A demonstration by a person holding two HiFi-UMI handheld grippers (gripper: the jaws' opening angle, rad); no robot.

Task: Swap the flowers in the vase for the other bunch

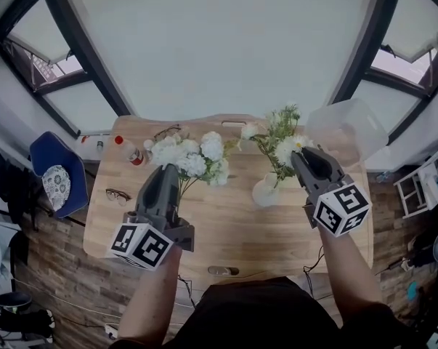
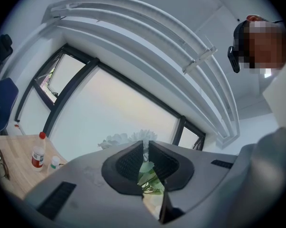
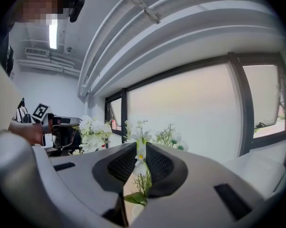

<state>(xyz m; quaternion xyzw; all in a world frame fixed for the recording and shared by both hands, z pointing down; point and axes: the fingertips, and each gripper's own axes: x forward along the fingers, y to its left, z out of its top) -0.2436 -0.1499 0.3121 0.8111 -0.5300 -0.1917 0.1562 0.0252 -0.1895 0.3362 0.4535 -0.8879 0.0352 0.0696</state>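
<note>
My left gripper (image 1: 169, 167) is shut on the stems of a bunch of full white flowers (image 1: 193, 157) and holds it above the left half of the wooden table (image 1: 226, 231). In the left gripper view the stems (image 2: 147, 172) sit between the closed pads. My right gripper (image 1: 297, 153) is shut on a looser bunch of green sprigs and small white flowers (image 1: 280, 138). That bunch hangs right over the white vase (image 1: 264, 193), and its stems reach down towards the vase's mouth. The right gripper view shows those stems (image 3: 142, 175) pinched between the pads.
A red-capped bottle (image 1: 128, 150) and a pair of glasses (image 1: 118, 195) lie at the table's left. A second pair of glasses (image 1: 168, 131) lies at the back. A clear plastic box (image 1: 347, 126) stands at the back right, and a blue chair (image 1: 55, 173) stands left of the table.
</note>
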